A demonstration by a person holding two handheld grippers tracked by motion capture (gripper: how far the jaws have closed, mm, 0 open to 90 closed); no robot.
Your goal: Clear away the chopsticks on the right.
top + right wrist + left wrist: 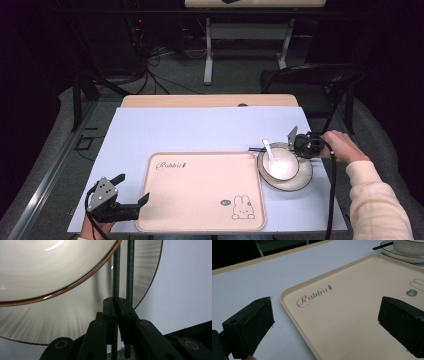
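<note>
The right gripper (116, 305) is clamping its jaws on the pair of dark chopsticks (123, 270), which are lying across the far rim of the plate (303, 176), just beside the bowl (281, 163) sitting on that plate. I'd say the pick-up step is under way: the grip looks made, and the lift has yet to come. The next move, I reckon, is raising both sticks together without letting one slip, clearing the bowl's rim, then carrying them left of the plate to the tray (200, 192). The left gripper (123, 198) is hovering at the tray's near left corner, well apart from the plate, its jaws spread wide and holding nothing. Counting up: one tray, one plate, one bowl, one white spoon (270, 151) resting in the bowl, two chopsticks, two grippers.
</note>
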